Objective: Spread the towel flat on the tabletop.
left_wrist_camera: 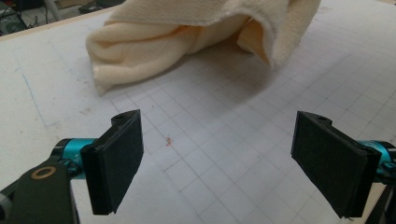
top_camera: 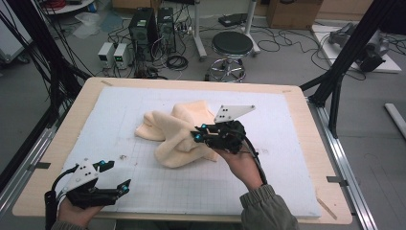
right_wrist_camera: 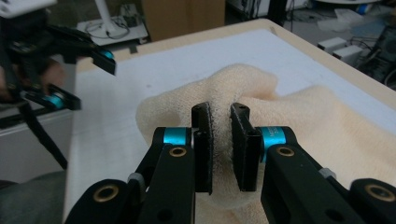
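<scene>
White gridded mat (top_camera: pixel 143 182) covers the table; no legible writing on it. Cream towel (top_camera: pixel 177 132) bunched at mat centre. Right gripper (right_wrist_camera: pixel 221 140) pinches a towel fold. Left gripper (left_wrist_camera: pixel 219 163) spread wide over bare mat at the near left corner.

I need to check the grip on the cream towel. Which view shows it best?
The right gripper view: the right gripper pinches a fold of the towel close up. The high view shows the crumpled towel whole; the left gripper view, its lifted edge.

The right gripper (top_camera: pixel 201 132) covers part of the cream towel (top_camera: pixel 172 129) behind it. In the left gripper view, the top edge crops the towel's far folds beyond the jaws.
</scene>
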{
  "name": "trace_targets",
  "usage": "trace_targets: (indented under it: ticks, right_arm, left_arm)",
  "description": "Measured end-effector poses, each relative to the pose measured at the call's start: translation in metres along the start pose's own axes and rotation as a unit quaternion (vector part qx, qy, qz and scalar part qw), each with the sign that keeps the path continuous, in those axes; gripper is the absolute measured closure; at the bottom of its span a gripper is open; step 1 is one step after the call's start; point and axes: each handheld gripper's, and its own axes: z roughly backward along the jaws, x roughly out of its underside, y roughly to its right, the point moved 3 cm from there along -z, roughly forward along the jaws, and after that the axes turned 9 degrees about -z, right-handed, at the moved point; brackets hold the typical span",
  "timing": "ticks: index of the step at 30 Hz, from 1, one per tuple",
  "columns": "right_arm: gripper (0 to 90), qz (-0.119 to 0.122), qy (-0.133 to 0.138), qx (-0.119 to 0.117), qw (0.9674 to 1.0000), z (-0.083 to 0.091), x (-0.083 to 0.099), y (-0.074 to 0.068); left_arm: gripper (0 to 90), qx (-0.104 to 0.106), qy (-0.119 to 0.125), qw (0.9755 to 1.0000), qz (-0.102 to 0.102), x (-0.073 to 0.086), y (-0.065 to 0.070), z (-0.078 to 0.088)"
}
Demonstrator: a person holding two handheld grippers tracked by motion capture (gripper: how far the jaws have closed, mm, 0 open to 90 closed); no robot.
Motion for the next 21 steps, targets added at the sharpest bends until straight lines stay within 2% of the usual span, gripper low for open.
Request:
trace_targets:
  ticks: [4,10,11,13,14,17,21]
  right_arm:
    - [80.4,0.002,-0.009,-0.008,0.9999,-0.007,0.001,-0.005]
    - [76.5,-0.028,-0.044,-0.002,0.9986,-0.036,0.033,0.014]
    - [74.3,-0.038,-0.052,-0.005,0.9979,-0.039,0.038,0.017]
    - [67.1,-0.039,-0.074,-0.007,0.9965,-0.045,0.042,0.02]
    - [64.9,-0.039,-0.076,-0.007,0.9963,-0.044,0.042,0.02]
    - [53.9,-0.031,-0.061,-0.005,0.9977,-0.036,0.039,0.017]
    - [46.6,-0.03,-0.048,0.007,0.9984,-0.014,0.041,0.018]
  left_arm:
    - [17.9,0.004,0.002,1.0,-0.001,-0.002,0.001,-0.001]
    - [19.3,0.014,0.006,0.9999,0.002,-0.005,0.001,-0.005]
    - [20.1,0.017,0.006,0.9998,0.002,-0.006,0.001,-0.006]
    - [22.0,0.023,0.007,0.9997,-0.004,-0.01,0.002,-0.009]
    - [23.1,0.025,0.008,0.9996,-0.006,-0.012,0.003,-0.011]
    - [25.4,0.037,0.008,0.9992,-0.012,-0.017,0.006,-0.017]
    - [28.2,0.05,0.01,0.9985,-0.02,-0.026,0.01,-0.025]
